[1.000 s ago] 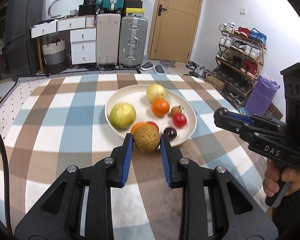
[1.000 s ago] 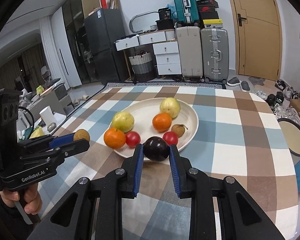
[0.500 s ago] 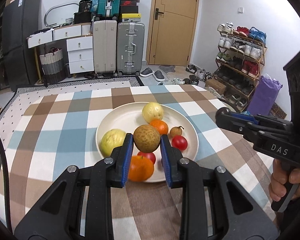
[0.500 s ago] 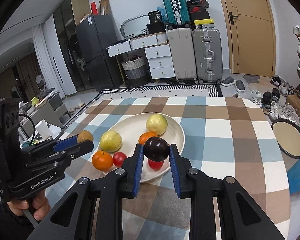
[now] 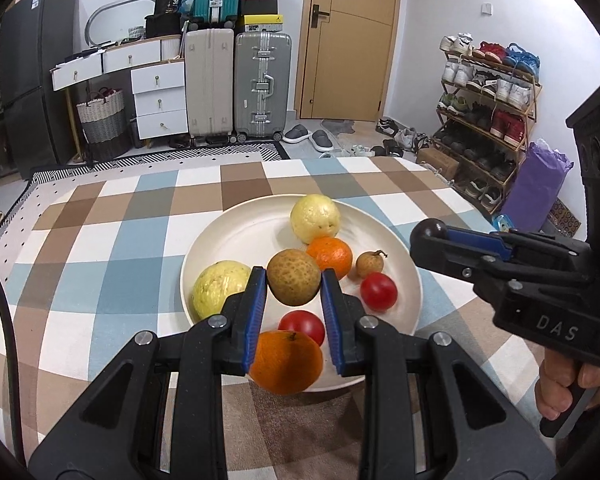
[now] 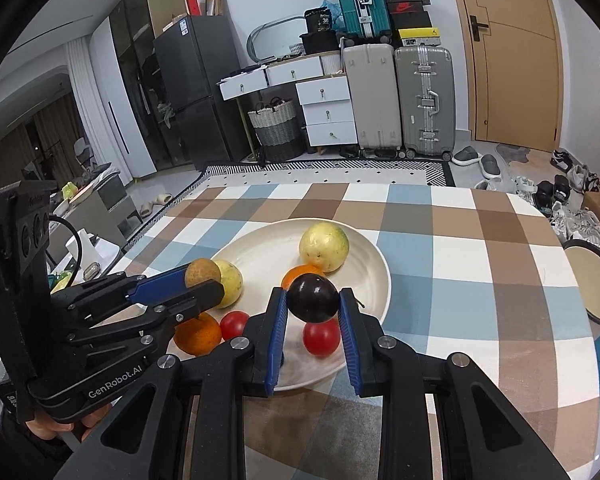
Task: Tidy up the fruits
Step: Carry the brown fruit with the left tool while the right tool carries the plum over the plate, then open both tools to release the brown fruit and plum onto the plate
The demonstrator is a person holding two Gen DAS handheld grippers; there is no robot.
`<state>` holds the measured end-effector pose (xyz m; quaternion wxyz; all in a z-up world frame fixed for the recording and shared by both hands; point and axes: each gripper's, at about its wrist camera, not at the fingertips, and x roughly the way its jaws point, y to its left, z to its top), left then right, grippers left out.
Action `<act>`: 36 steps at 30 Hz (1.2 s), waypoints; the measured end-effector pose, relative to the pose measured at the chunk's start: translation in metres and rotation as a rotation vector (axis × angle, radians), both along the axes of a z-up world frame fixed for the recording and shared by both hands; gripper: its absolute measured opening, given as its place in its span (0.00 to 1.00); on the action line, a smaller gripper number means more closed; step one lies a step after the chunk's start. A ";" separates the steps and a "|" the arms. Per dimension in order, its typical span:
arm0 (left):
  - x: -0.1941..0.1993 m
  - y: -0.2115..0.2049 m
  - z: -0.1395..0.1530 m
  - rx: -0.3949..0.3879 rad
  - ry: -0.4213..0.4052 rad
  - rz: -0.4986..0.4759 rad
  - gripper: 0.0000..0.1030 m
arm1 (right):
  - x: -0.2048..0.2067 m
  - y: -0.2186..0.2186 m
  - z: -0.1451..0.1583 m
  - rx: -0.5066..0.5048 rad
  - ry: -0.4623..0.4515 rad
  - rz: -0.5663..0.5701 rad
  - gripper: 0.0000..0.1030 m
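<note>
A cream plate (image 5: 236, 236) (image 6: 260, 248) on the checked tablecloth holds two yellow-green guavas (image 5: 315, 218) (image 5: 220, 286), two oranges (image 5: 330, 256) (image 5: 286, 362), two red tomatoes (image 5: 379, 291) (image 5: 302, 326) and a small brown fruit (image 5: 370, 262). My left gripper (image 5: 294, 282) is shut on a rough brown round fruit (image 5: 294, 282) (image 6: 202, 272), held above the plate's near half. My right gripper (image 6: 314, 298) is shut on a dark purple plum (image 6: 314, 298) (image 5: 432, 226), above the plate's right front, over a tomato (image 6: 321, 336).
A second, dark-rimmed plate (image 6: 592, 284) lies at the table's right edge. Beyond the table stand suitcases (image 5: 262, 84), white drawers (image 5: 160, 100), a basket (image 6: 276, 128), a shoe rack (image 5: 484, 120) and a door. A hand (image 5: 560, 388) grips the right handle.
Both grippers have carried their fruits forward from the plate's near rim to above the plate; the plate's fruits now sit beneath and around the held ones. Both grips unchanged.
</note>
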<state>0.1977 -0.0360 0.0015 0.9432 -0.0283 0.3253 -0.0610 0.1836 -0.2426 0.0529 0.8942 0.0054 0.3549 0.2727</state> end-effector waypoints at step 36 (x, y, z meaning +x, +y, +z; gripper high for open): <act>0.009 -0.007 -0.020 0.025 0.018 -0.027 0.24 | 0.014 0.017 -0.028 -0.027 0.022 0.007 0.41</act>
